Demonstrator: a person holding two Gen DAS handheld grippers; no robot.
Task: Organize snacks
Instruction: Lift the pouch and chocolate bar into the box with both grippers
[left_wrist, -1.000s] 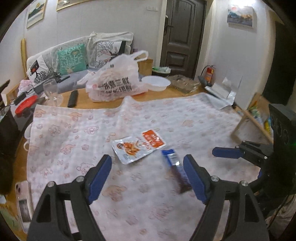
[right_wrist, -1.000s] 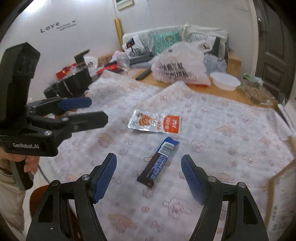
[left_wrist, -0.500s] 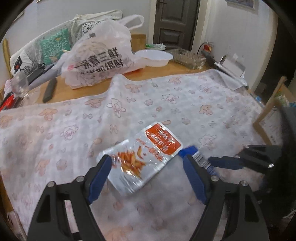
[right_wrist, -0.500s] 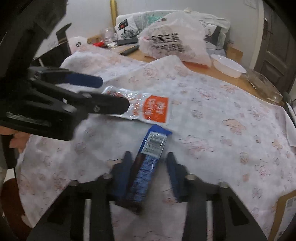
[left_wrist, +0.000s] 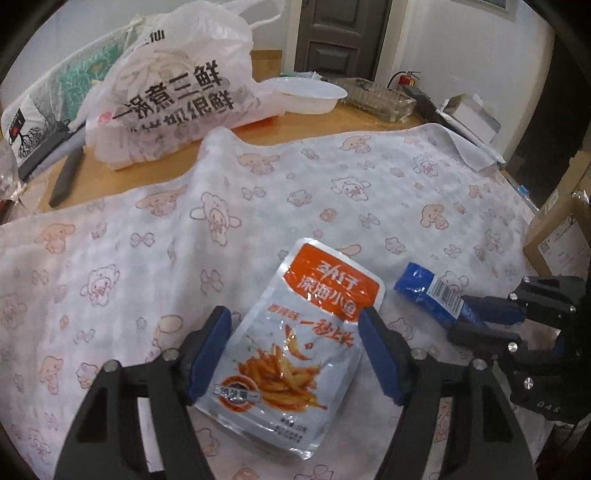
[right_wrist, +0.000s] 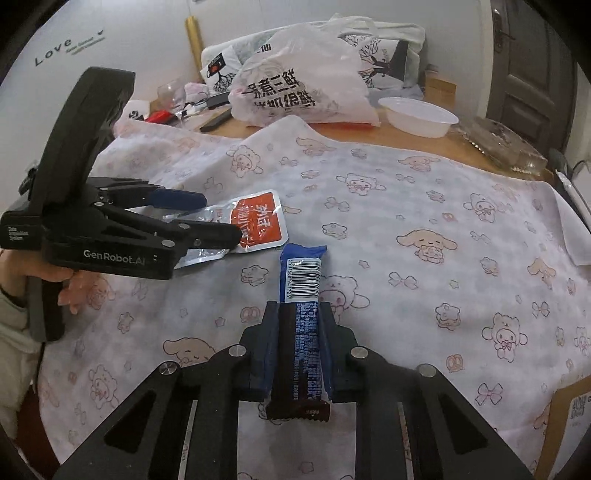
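- The right gripper (right_wrist: 295, 350) has its blue pads pressed against both long sides of a slim blue foil-wrapped snack bar (right_wrist: 301, 291), pinching it; the bar's barcoded end sticks out forward over the white cloth with pink cartoon prints (right_wrist: 424, 206)
- The left gripper (left_wrist: 295, 354) is closing, jaws still spread, with a silver and orange flat snack pouch (left_wrist: 295, 350) lying on the cloth between them; the left pad looks to touch the pouch edge, the right pad is just beside it
- The pouch and the bar lie just beside each other near the cloth's middle
- Behind the cloth, on the wooden table (left_wrist: 295, 125), sit a white printed plastic shopping bag (left_wrist: 173, 88) and a white plastic bowl (left_wrist: 306, 96)
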